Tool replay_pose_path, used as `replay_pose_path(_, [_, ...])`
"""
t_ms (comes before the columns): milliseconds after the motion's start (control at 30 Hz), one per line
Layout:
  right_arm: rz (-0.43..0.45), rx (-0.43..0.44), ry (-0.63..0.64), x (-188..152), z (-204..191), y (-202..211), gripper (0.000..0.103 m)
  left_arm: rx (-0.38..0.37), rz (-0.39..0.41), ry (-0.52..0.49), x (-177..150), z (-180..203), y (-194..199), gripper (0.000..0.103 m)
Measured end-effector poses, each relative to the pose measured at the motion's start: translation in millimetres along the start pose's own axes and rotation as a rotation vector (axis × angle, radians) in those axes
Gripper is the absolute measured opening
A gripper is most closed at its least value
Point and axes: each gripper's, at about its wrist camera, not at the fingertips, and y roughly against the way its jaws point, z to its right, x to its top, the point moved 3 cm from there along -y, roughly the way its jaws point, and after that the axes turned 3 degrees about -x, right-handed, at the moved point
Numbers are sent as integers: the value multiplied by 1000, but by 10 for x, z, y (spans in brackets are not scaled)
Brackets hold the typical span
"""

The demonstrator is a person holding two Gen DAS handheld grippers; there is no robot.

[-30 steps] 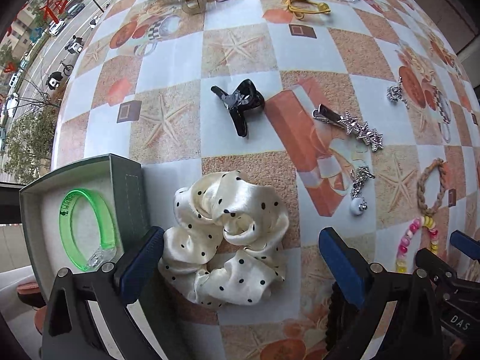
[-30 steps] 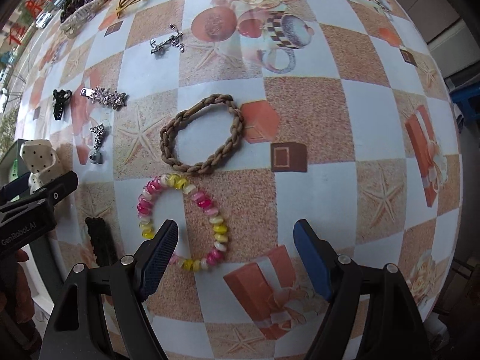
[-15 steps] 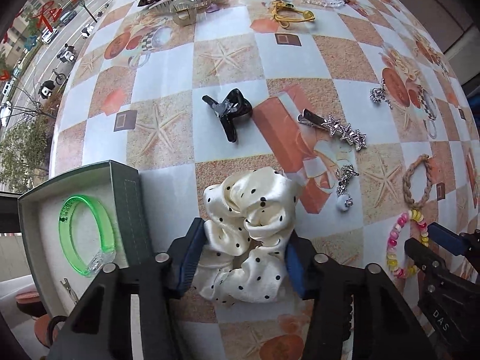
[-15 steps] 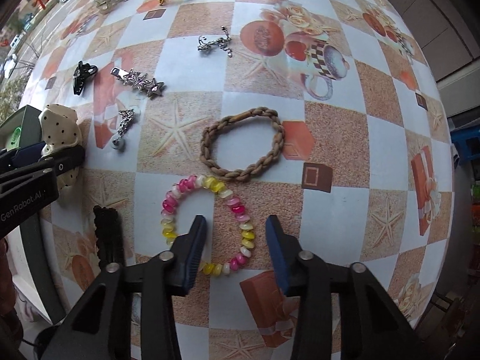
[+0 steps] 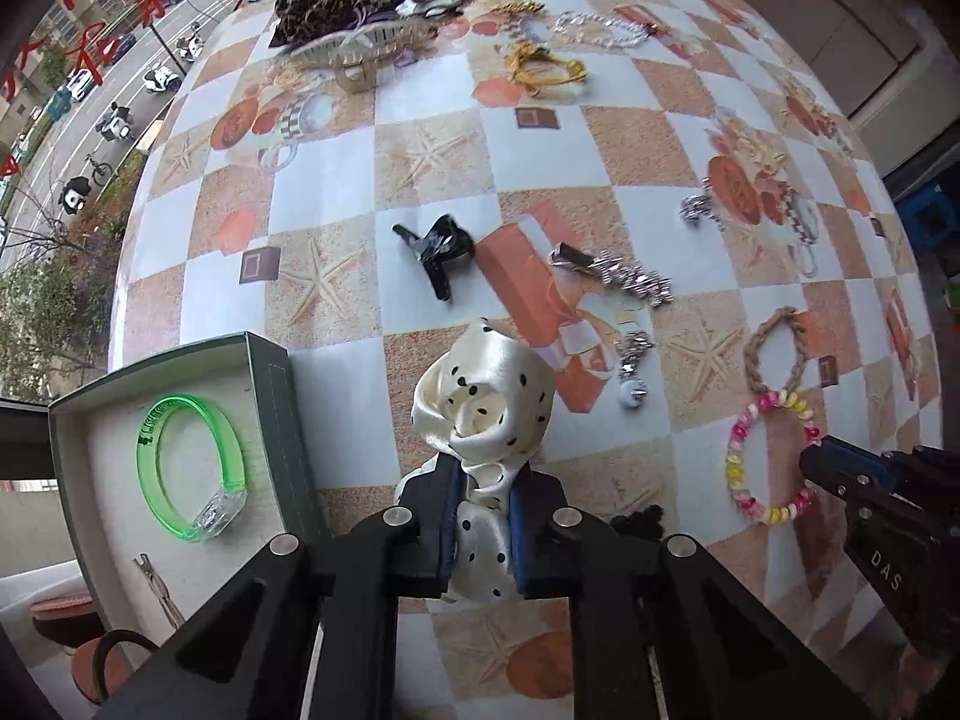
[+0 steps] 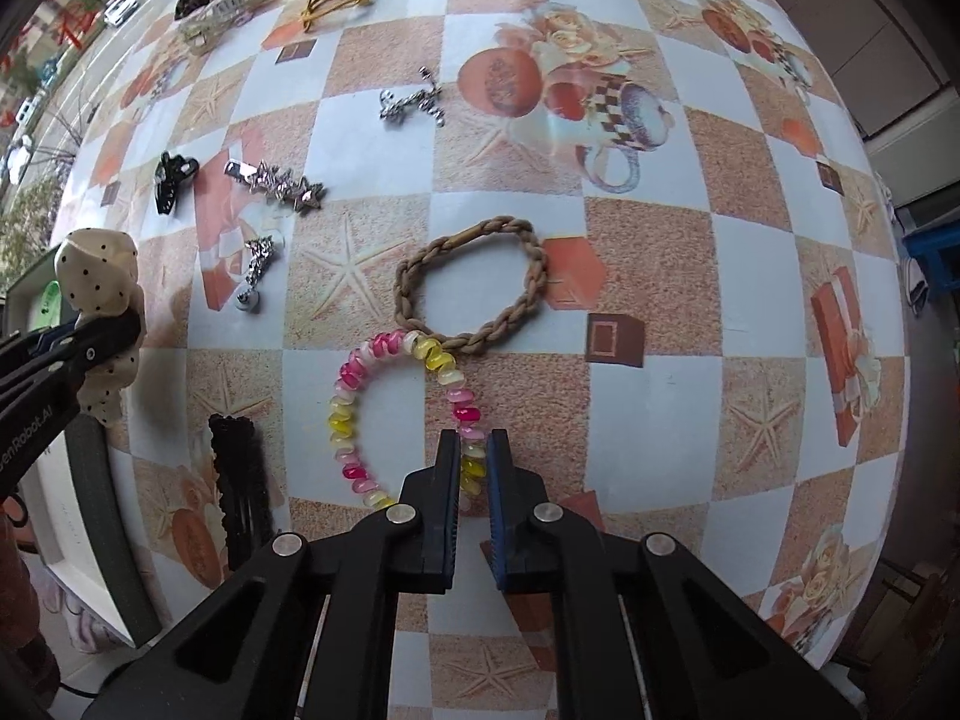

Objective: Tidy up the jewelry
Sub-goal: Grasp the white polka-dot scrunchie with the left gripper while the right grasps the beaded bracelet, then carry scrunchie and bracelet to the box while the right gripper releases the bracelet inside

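My left gripper is shut on a cream polka-dot scrunchie, which bunches up above the tablecloth; it also shows in the right wrist view. A green box at the left holds a green bangle. My right gripper is shut on the near side of a pink and yellow bead bracelet, which lies on the table. The right gripper also shows in the left wrist view.
A braided brown bracelet touches the bead bracelet. A black claw clip, a silver star clip, a pearl pendant and a black comb clip lie nearby. More hair pieces lie at the far edge.
Both grippers have closed, the left on the scrunchie and the right on the bead bracelet. The scrunchie is squeezed up into a bunch.
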Motion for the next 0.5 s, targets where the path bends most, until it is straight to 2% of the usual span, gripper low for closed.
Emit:
replay_pose_path(267, [39, 58, -64, 39, 252, 406, 9, -56, 69, -43, -36, 97, 411, 18])
replay_pose_path(500, [84, 93, -91, 29, 312, 616, 9, -94, 116, -46, -47, 89, 701, 18])
